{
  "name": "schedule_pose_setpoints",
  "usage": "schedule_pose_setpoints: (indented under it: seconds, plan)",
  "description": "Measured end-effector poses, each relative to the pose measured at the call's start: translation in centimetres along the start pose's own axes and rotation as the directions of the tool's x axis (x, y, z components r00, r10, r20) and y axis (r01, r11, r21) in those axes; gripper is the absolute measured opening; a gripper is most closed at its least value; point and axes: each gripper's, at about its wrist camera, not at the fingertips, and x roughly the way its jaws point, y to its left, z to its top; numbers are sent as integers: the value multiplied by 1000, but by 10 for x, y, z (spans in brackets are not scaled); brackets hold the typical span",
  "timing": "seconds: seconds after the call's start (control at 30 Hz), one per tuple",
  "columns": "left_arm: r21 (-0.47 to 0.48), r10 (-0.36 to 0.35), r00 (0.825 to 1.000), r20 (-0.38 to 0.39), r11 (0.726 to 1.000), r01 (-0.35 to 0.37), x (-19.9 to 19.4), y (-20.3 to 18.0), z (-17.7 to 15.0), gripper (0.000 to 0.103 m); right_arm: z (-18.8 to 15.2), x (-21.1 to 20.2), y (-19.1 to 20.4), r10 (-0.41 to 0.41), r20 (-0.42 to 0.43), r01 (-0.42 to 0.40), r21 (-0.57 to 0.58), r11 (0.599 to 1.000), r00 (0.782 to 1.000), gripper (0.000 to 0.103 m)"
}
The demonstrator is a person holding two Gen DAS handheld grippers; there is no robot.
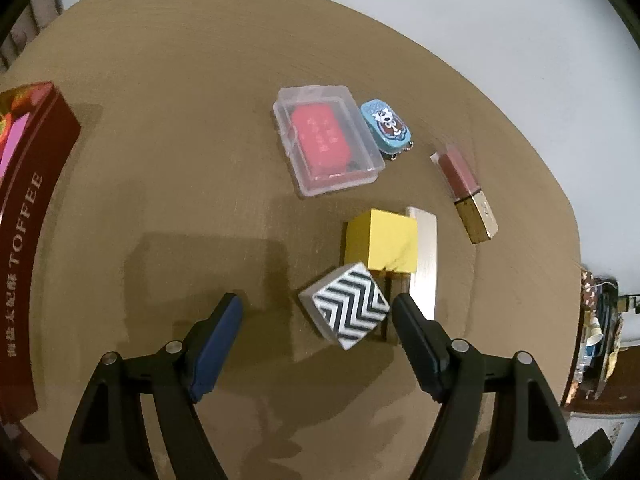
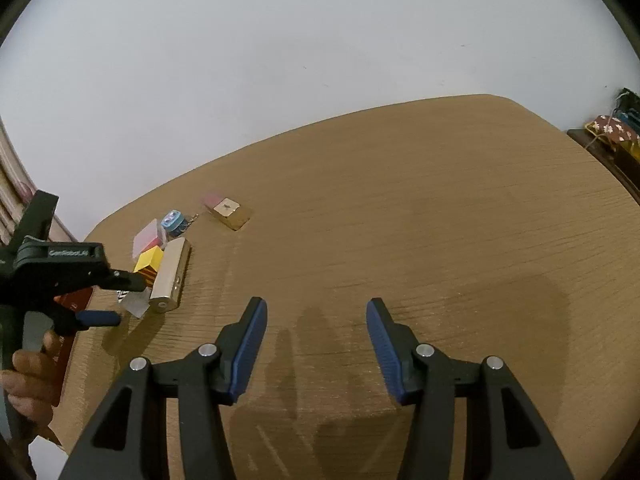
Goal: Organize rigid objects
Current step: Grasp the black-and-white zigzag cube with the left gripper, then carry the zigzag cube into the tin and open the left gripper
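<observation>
My left gripper (image 1: 318,310) is open just above the table, its jaws on either side of a black-and-white zigzag cube (image 1: 346,306), which is not gripped. Behind the cube stand a yellow block (image 1: 380,238) and a silver bar (image 1: 425,258). Farther off lie a clear case with a red card (image 1: 326,144), a blue skull tin (image 1: 386,126) and a red-and-gold lipstick (image 1: 466,194). My right gripper (image 2: 316,312) is open and empty over bare table. It sees the left gripper (image 2: 114,298), the silver bar (image 2: 170,274) and the lipstick (image 2: 226,210) at its left.
A dark red toffee box (image 1: 30,216) stands at the table's left edge. The round wooden table (image 2: 440,208) meets a white wall behind. A cluttered dark shelf (image 2: 616,136) is at the far right.
</observation>
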Motion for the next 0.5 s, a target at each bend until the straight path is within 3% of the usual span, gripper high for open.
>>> schedule_pose_setpoints:
  seconds: [0.13, 0.2, 0.27, 0.33, 0.5]
  plan:
    - [11, 19, 1000, 8, 1000, -19, 2, -3, 0, 73, 0, -3, 0, 4, 2, -4, 0, 1000, 1000, 53]
    - [18, 36, 999, 22, 999, -36, 3, -5, -1, 66, 0, -4, 0, 5, 3, -5, 1, 1000, 1000, 53]
    - [38, 70, 997, 32, 997, -71, 3, -6, -1, 44, 1, -4, 0, 4, 1, -4, 4, 1000, 1000, 53]
    - [72, 97, 995, 37, 992, -99, 2, -6, -2, 33, 1, -4, -1, 2, -1, -2, 6, 1000, 1000, 53]
    - [137, 58, 997, 42, 988, -63, -1, 0, -4, 29, 2, -3, -1, -3, -6, 3, 12, 1000, 1000, 53]
